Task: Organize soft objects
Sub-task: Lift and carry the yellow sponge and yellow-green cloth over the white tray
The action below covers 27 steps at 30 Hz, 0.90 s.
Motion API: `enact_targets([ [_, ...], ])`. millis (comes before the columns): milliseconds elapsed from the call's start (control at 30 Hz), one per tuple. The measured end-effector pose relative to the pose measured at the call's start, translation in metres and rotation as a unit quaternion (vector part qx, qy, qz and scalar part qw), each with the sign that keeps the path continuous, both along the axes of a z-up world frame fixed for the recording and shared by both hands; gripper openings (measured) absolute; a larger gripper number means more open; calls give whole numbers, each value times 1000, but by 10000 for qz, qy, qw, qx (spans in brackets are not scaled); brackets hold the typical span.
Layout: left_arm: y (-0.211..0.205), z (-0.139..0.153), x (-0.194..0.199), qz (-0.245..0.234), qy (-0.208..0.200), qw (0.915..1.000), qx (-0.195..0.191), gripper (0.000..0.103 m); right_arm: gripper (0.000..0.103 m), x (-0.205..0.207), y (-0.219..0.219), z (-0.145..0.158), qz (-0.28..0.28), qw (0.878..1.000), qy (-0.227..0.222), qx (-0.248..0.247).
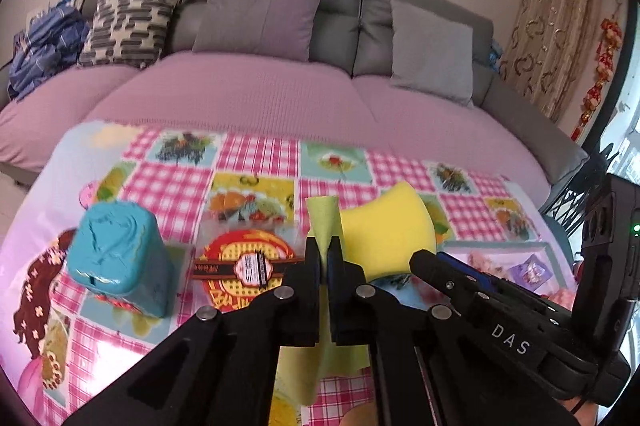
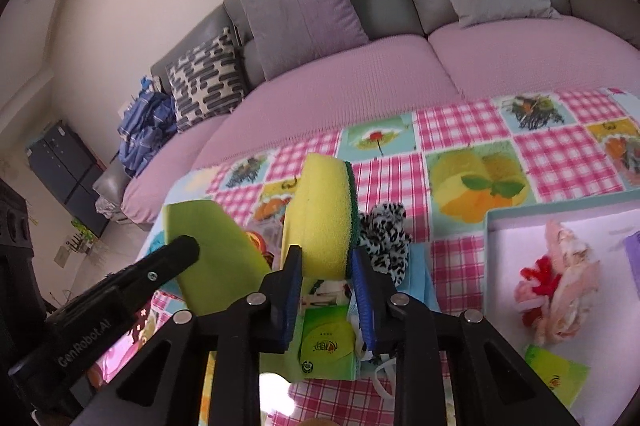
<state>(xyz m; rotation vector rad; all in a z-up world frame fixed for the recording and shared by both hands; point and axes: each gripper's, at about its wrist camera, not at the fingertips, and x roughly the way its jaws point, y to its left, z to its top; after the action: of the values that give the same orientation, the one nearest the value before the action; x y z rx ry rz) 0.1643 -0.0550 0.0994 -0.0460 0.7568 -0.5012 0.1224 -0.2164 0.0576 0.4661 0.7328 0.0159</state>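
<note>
Sponge (image 2: pixel 320 214) is light and squishy, so we've got the right gripper (image 2: pixel 326 290) pinching its lower end, yellow foam on one pad and green scrubber on the other, up above the checkered cloth (image 2: pixel 460 129). Our left gripper (image 1: pixel 323 258) is clamped on a floppy green cloth (image 1: pixel 322 222) by its edge, so it'll just dangle.

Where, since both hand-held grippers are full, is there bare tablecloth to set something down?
The far strip of tablecloth along the sofa, beyond the teal tub, is bare, as is the lemon-print patch behind the white box. It is crowded near the sponge: spotted scrunchie, green packet.
</note>
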Motion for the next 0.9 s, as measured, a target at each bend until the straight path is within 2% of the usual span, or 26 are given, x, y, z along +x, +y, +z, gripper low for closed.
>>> enact_targets([
  [167, 4, 26, -15, 1, -436, 9990, -140, 3, 27, -16, -6, 23, -148, 9994, -295, -78],
  [467, -5, 54, -38, -226, -937, 9946, -389, 3, 27, -49, -33, 52, -557, 9961, -671, -148],
  [667, -44, 57, -53, -764, -1033, 9908, -431, 3, 27, -73, -60, 61, -1011, 9918, -745, -250],
  [900, -101, 51, -78, -1522, -1002, 9826, -368, 3, 27, -114, -114, 61, -1935, 9785, -621, -348],
])
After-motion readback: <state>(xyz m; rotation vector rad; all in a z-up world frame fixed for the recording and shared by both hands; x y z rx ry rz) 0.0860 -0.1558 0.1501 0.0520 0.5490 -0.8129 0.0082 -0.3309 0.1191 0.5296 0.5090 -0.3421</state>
